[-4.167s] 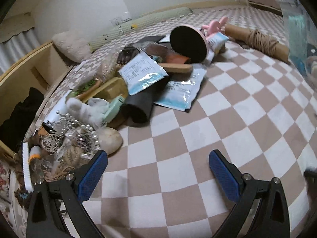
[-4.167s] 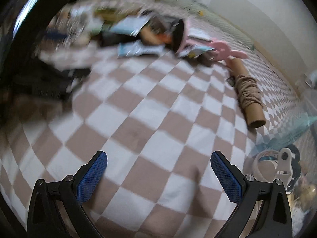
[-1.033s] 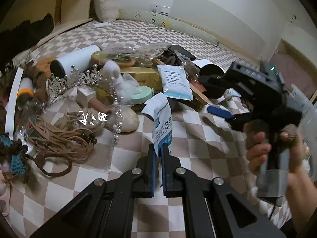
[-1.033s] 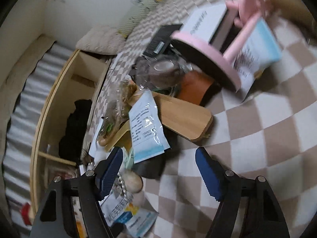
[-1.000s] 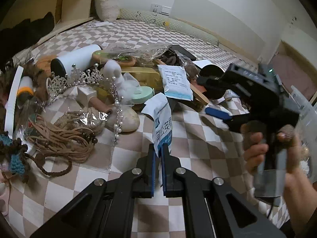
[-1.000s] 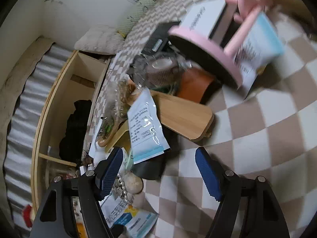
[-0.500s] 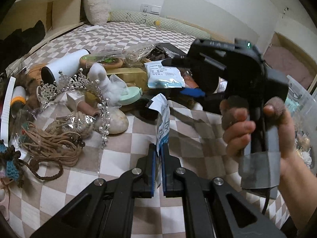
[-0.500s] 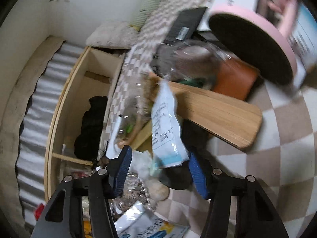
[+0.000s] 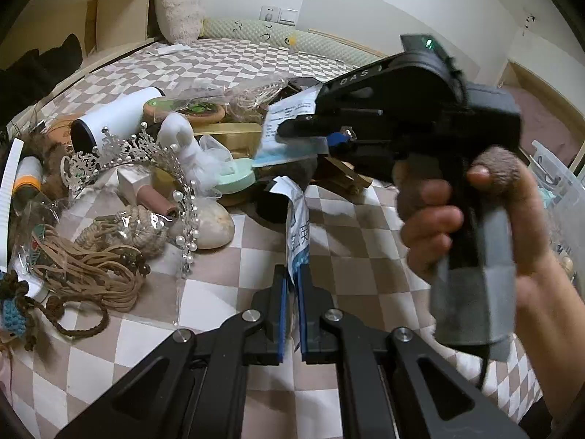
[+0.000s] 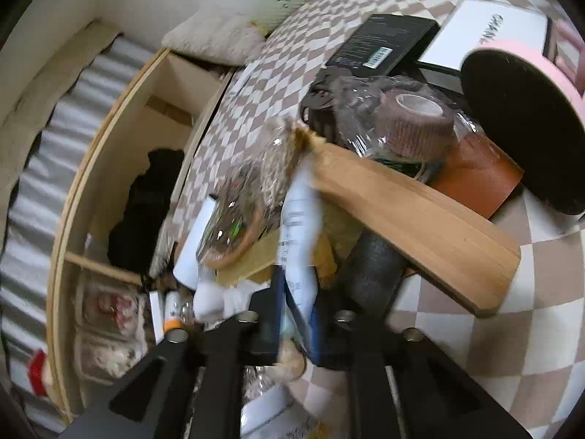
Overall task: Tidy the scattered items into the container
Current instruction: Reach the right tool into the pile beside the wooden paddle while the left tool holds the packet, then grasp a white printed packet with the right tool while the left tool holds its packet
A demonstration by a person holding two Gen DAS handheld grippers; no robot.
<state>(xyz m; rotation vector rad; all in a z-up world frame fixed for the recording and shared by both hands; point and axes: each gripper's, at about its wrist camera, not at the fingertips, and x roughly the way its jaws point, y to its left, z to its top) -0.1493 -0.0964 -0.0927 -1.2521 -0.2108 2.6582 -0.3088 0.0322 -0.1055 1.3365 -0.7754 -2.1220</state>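
Pinched by their edges so they could be lifted clear of the clutter, 2 packets were held: one [image 9: 298,225] in the closed left gripper [image 9: 291,292], another [image 10: 298,234] in the right gripper [image 10: 296,314], whose jaws had just been closing, while the container [image 9: 559,183] stood at the far right.

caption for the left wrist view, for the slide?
Left gripper pinching a white-and-blue sachet while the right gripper clamps another sachet over the clutter.

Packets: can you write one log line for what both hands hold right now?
left gripper: shut on white-blue packet | right gripper: just closed on second packet | container: right
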